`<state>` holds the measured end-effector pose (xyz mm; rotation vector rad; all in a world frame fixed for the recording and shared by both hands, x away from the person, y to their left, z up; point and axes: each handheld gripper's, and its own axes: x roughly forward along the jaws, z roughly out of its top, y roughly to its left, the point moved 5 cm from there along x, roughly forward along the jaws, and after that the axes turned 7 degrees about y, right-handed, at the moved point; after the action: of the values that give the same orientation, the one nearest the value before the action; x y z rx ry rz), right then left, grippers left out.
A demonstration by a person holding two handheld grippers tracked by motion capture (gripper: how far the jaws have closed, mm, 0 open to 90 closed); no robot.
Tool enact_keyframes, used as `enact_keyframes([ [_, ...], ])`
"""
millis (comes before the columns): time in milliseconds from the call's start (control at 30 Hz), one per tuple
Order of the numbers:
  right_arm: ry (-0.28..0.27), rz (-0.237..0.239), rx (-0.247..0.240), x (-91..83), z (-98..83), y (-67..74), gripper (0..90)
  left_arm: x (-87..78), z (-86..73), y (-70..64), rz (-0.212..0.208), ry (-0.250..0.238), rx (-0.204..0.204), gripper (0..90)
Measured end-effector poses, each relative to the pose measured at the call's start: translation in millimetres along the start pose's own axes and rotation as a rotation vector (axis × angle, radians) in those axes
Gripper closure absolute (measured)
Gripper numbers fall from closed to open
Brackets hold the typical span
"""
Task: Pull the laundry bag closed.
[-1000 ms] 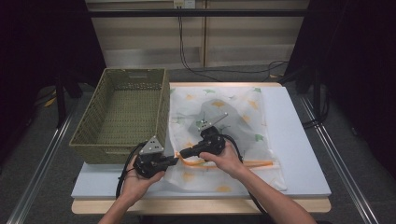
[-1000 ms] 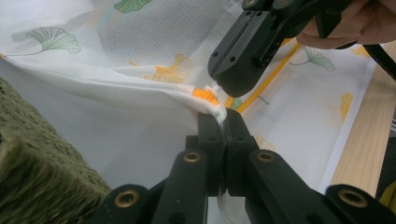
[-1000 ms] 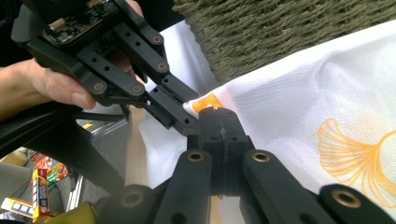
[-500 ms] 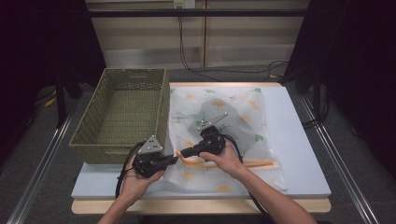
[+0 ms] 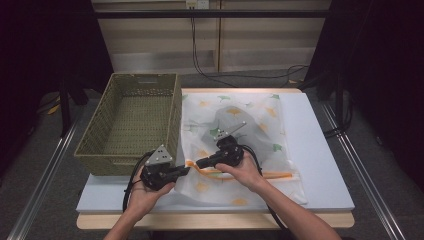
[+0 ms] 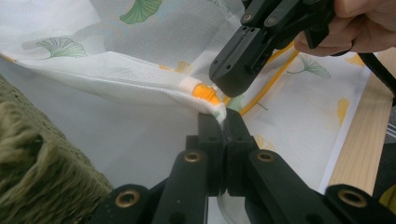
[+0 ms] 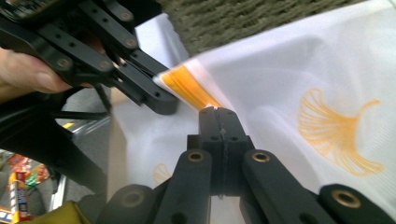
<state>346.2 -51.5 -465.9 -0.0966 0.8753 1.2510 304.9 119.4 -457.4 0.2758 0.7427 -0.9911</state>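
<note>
- High view: the white leaf-printed bag [image 5: 235,135] lies on the counter [image 5: 320,150] beside the woven basket [image 5: 130,120]; hands cover its near edge.
- Left hand-held gripper [image 6: 223,116] pinches the bag's corner by the orange cord [image 6: 205,92].
- Right hand-held gripper [image 7: 218,111] is pressed together, apparently on fabric; the contact is hidden.
</note>
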Motion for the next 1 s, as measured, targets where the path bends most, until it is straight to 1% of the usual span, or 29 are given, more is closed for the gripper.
enact_keyframes([
  [33,0.0,0.005,-0.001,-0.2,-0.3,-0.6,90.0,0.3,-0.5,0.3,-0.001,0.001,-0.001,88.4],
  [133,-0.002,0.0,-0.007,-0.5,0.0,0.6,90.0,-0.7,-0.7,1.3,0.007,0.002,-0.005,88.4],
  [167,-0.008,-0.002,-0.009,-1.0,0.4,0.8,90.0,-0.7,-0.1,1.2,0.004,-0.008,-0.004,88.4],
  [233,-0.005,-0.006,-0.006,-1.7,0.4,1.8,90.0,-1.2,0.2,0.9,0.005,-0.009,-0.002,88.4],
  [267,-0.005,-0.017,-0.012,-1.9,0.1,1.8,90.0,-1.3,0.1,1.2,0.008,-0.008,-0.001,88.4],
  [300,0.005,-0.046,-0.032,-1.9,-0.6,2.2,90.0,-1.3,-0.2,1.5,0.005,-0.006,0.0,88.4],
  [333,0.008,-0.056,-0.042,-1.6,-1.5,3.3,90.0,-1.4,-0.5,1.8,0.003,-0.009,-0.003,88.4],
  [367,0.002,-0.052,-0.039,-1.8,-2.2,4.1,90.0,-1.9,-0.7,2.1,0.003,-0.004,-0.002,88.4],
  [433,-0.005,-0.047,-0.035,-2.6,-2.5,4.0,90.0,-1.4,-0.5,1.7,-0.001,-0.01,-0.003,88.4],
  [500,-0.009,-0.052,-0.032,-3.0,-1.8,3.3,90.0,-2.1,0.0,1.6,0.011,-0.005,0.001,88.4],
  [533,-0.011,-0.041,-0.023,-3.3,-1.8,2.9,90.0,-2.1,0.3,1.4,-0.001,-0.015,-0.004,88.4],
  [567,-0.011,-0.051,-0.017,-3.7,-2.2,2.2,90.0,-3.2,-0.1,2.1,0.002,-0.011,0.0,88.4],
  [600,-0.009,-0.046,-0.017,-4.4,-2.9,1.3,90.0,-3.4,-0.4,2.1,0.001,-0.01,-0.002,88.4],
  [633,-0.013,-0.035,-0.014,-4.9,-3.5,1.0,90.0,-4.0,-1.3,2.7,0.011,-0.001,-0.003,88.4],
  [700,-0.01,-0.04,-0.003,-6.4,-5.4,-0.4,90.0,-3.8,-1.6,3.0,-0.002,-0.012,-0.006,88.4],
  [733,-0.008,-0.048,-0.002,-7.1,-6.0,-1.4,90.0,-4.1,-1.6,3.2,0.0,-0.015,-0.012,88.4],
  [800,-0.014,-0.04,0.01,-8.8,-7.0,-2.5,90.0,-5.1,-1.7,3.9,0.0,-0.01,-0.007,88.4],
  [867,-0.017,-0.04,0.012,-9.9,-7.9,-2.2,90.0,-5.0,-2.1,4.1,0.004,-0.005,-0.01,88.4],
  [900,-0.012,-0.046,0.012,-10.4,-8.4,-1.7,90.0,-3.9,-2.1,3.9,-0.002,-0.012,-0.009,88.5],
  [1000,-0.016,-0.052,0.01,-12.4,-9.5,-1.3,90.0,-3.2,-2.0,3.7,-0.004,-0.009,-0.009,88.4],
])
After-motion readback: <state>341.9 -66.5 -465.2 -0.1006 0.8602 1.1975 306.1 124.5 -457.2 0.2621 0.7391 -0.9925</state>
